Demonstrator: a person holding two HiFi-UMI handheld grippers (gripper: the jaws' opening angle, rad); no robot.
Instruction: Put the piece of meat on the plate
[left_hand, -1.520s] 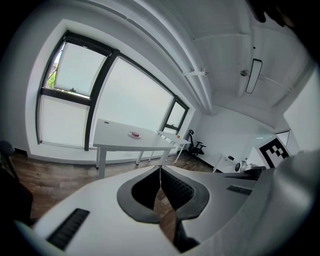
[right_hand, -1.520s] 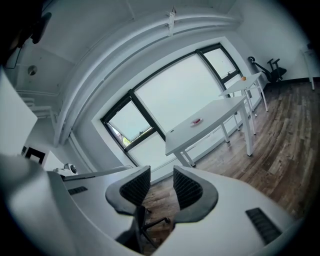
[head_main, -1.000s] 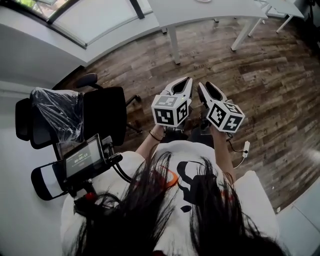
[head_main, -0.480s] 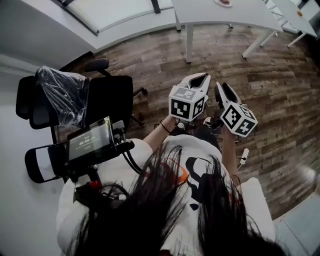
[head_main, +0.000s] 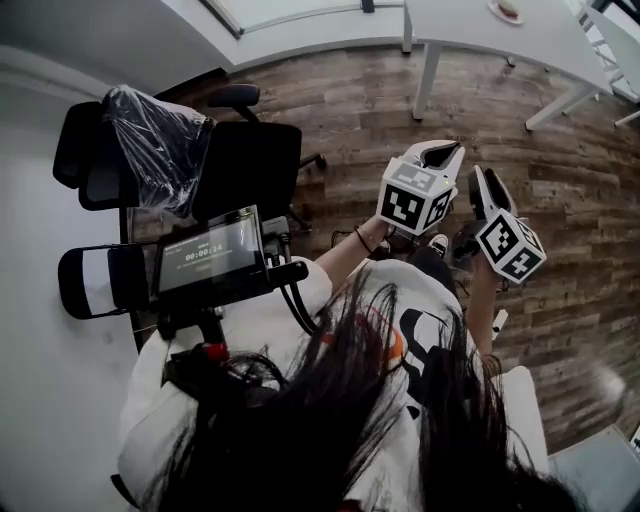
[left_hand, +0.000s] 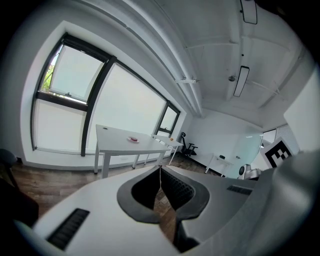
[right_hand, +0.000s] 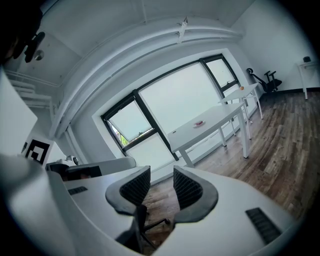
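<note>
A small plate (head_main: 508, 10) with a reddish piece on it lies on the white table (head_main: 470, 35) at the far top right of the head view. It shows again, far off, as the plate (left_hand: 132, 139) in the left gripper view and the plate (right_hand: 200, 122) in the right gripper view. I hold both grippers side by side in front of my body, high over the wooden floor. My left gripper (head_main: 445, 150) (left_hand: 160, 168) is shut, tips touching, with nothing in it. My right gripper (head_main: 478, 172) (right_hand: 159, 172) is closed down to a narrow slit and holds nothing.
A black office chair (head_main: 245, 170) and a plastic-wrapped chair back (head_main: 155, 140) stand to my left. A small screen on a mount (head_main: 210, 255) sits by my left shoulder. A second white table (left_hand: 170, 144) stands beyond the first, and a large window (right_hand: 180, 100) lines the wall.
The head view has swung left, so the grippers and table sit further right in the picture and the plate has come into sight. Both grippers stay together, jaws unchanged.
</note>
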